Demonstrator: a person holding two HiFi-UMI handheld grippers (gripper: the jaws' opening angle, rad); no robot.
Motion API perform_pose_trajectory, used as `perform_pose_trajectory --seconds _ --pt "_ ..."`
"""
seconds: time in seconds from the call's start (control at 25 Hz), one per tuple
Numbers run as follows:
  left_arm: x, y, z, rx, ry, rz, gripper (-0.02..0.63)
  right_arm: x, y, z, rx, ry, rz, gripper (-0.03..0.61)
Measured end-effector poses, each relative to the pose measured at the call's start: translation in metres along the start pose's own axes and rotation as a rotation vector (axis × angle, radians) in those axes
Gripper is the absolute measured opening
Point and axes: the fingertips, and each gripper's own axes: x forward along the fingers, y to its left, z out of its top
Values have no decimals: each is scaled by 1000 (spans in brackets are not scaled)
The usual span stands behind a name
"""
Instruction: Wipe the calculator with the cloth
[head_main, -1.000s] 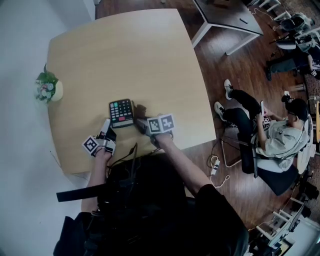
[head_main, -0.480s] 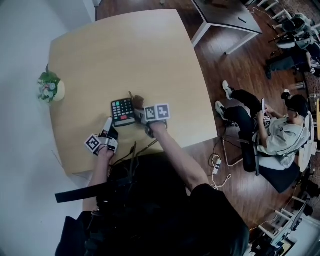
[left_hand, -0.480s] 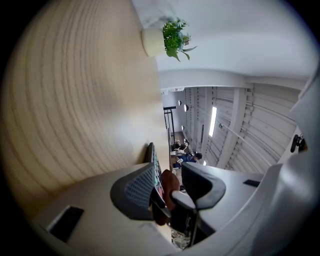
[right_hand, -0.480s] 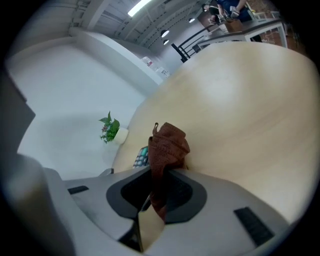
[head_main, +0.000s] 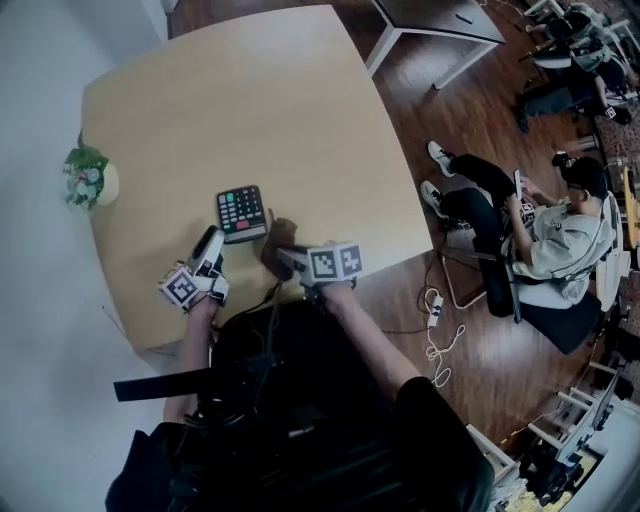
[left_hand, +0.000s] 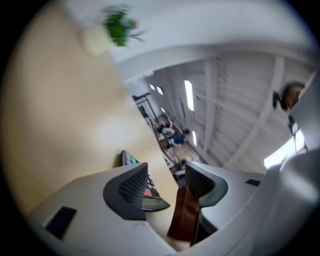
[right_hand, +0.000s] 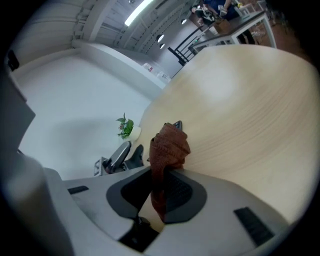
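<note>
The calculator (head_main: 241, 212), dark with green and red keys, lies flat on the round wooden table (head_main: 250, 110). My right gripper (head_main: 287, 259) is shut on a crumpled brown cloth (head_main: 277, 241), held just off the calculator's near right corner. In the right gripper view the cloth (right_hand: 169, 148) stands up out of the closed jaws of the right gripper (right_hand: 162, 187). My left gripper (head_main: 209, 243) hovers at the calculator's near left side; its jaws have just been opening. In the left gripper view nothing is between the jaws of the left gripper (left_hand: 167, 182); the calculator (left_hand: 150, 194) and cloth (left_hand: 184, 216) show beyond.
A small potted plant (head_main: 89, 178) stands at the table's left edge. The table's near edge is close behind both grippers. A person (head_main: 555, 250) sits on a chair to the right, and another table (head_main: 440, 22) stands further back.
The right gripper has drawn the cloth back from the calculator's right side toward the near edge. The left gripper has lifted and rolled, and its jaws stand wider.
</note>
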Motion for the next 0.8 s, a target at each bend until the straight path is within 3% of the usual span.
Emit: perform_pose_trajectory --seconds 0.08,0.16,0.2,0.24,0.28,0.4,0.64,0.72,0.8 --pt "6 -23 -18 509 265 2 246 -13 -10 6 19 -74 -52 64" --pt "15 -26 -54 1043 539 9 328 -24 -18 7 61 -139 -83 64" --pt "18 -20 -70 1273 647 18 350 -29 -19 6 76 -164 -93 64" --pt "21 -11 -83 1459 734 23 351 -33 -20 3 85 -185 -104 64" --pt "23 -2 -93 1592 803 22 351 -38 -20 -1 92 -202 -115 64" --pt "33 19 -109 1793 931 23 348 -51 -20 -14 124 -252 -143 64" --pt "52 30 -106 1920 964 74 150 -85 -28 -35 174 -316 -201 64" --pt "57 28 -106 1929 947 71 145 -92 -30 -35 173 -332 -207 64" --pt "62 11 -94 1815 862 78 95 -96 -32 -32 163 -340 -209 64"
